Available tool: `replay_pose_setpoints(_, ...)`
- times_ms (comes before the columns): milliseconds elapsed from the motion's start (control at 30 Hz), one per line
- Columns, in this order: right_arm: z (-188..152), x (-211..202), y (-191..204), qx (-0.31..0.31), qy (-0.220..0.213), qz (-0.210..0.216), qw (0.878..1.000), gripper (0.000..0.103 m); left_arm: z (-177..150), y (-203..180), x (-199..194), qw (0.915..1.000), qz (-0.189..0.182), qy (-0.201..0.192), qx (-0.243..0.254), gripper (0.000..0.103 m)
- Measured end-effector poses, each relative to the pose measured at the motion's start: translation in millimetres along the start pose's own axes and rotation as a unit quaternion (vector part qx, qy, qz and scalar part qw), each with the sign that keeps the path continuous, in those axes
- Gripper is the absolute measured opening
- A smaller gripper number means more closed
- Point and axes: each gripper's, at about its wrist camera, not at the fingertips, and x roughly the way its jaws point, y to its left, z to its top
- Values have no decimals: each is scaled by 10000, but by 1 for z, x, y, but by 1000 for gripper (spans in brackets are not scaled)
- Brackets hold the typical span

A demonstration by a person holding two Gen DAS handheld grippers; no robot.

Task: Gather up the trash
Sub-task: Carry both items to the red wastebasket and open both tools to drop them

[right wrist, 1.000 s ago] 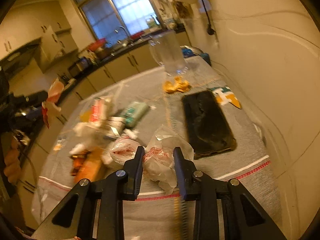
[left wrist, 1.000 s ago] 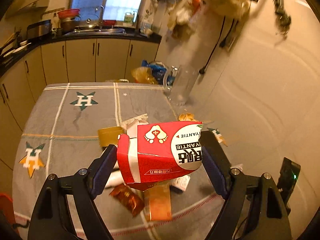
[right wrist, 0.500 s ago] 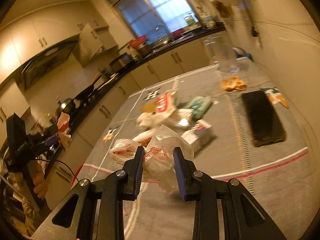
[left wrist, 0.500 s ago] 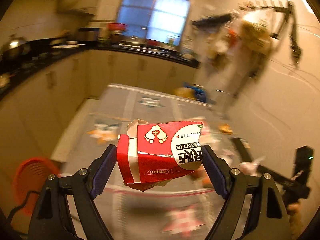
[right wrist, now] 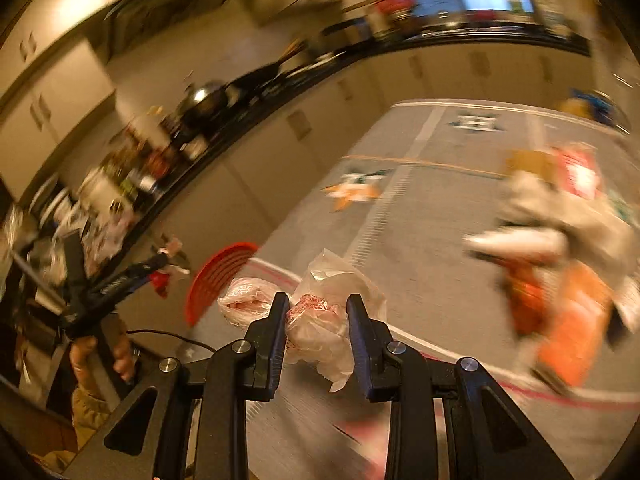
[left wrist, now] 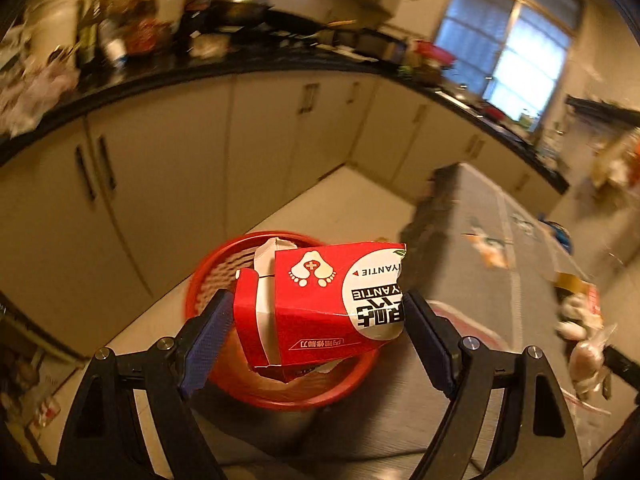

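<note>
Left tool (left wrist: 316, 312) clamps torn glossy red carton (left wrist: 320, 304); right tool (right wrist: 318, 320) crinkly plastic bag (right wrist: 328, 320).

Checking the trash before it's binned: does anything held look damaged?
Yes. The red carton in the left gripper is torn open at one end, with a ragged bottom edge. It hangs over the red bin.

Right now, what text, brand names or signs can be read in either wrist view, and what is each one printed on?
"YANTIE": upside down, on the white oval of the red carton in the left gripper.
Footprints with a cross: white sign on the same carton.
Large black characters on the oval and the small line along the carton's lower edge: not legible.
Red print on the plastic bag in the right gripper: blurred.
</note>
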Motion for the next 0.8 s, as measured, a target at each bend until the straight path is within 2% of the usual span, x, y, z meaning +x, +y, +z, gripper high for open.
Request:
replay_pose_setpoints(233,33,115,79,-518,469,415,9967,32,10,45,20,9996,68,-20,-259,84)
replay_pose_setpoints(333,41,156,98,-525,547,500,9959,41,12,50,20,9994,-12,-53,-348,85)
replay_pose_setpoints(367,42,170,101,-498,625,566,9952,50,12,52,20,9993,-56,-41,-373,85)
replay_pose_setpoints(433,43,189,104,-377,768,599,9945,58,12,53,19,9991,-94,-19,-404,86)
replay_pose_setpoints(567,39,185,98,-296,764,554,9951,58,11,54,16,9990,-131,-34,-425,86)
replay_pose_setpoints(800,36,135,64,-72,431,301,9986,62,16,35,-15,9989,-341,-277,-147,87)
